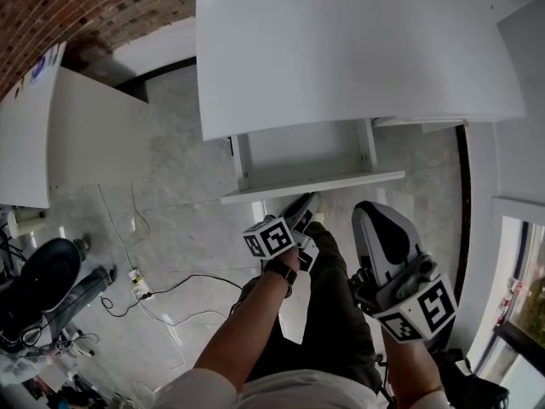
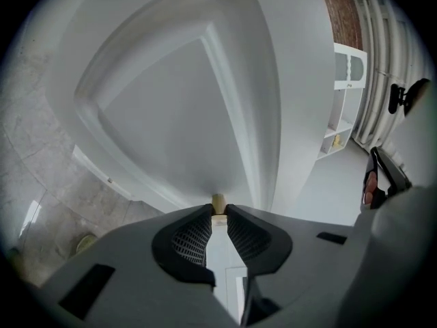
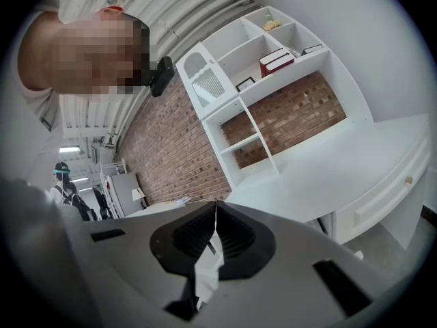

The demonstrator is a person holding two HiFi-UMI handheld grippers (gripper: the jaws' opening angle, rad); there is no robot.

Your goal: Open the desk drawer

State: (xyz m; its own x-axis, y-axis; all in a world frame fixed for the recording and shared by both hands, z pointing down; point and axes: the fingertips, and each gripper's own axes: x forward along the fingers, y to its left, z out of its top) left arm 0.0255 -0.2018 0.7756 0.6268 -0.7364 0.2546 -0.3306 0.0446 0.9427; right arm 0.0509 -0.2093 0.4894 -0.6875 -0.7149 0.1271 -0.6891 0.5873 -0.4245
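Note:
A white desk (image 1: pixel 341 49) fills the top of the head view. Under it the drawer (image 1: pixel 306 153) stands pulled out, its front panel (image 1: pixel 311 186) toward me. My left gripper (image 1: pixel 306 203) reaches to that front panel. In the left gripper view the left gripper (image 2: pixel 218 209) is shut on the small beige drawer knob (image 2: pixel 218 201), with the white front panel (image 2: pixel 171 108) filling the view behind it. My right gripper (image 1: pixel 377 213) hangs to the right of the drawer, off the desk. In its own view the right gripper (image 3: pixel 216 209) has its tips together with nothing between them.
A white cabinet (image 1: pixel 51 135) and brick wall (image 1: pixel 77 7) are at left. Cables and a power strip (image 1: pixel 140 290) lie on the marble floor beside a black chair base (image 1: pixel 47 279). The right gripper view shows a white shelf unit (image 3: pixel 259 67) and a second knobbed drawer (image 3: pixel 382 200).

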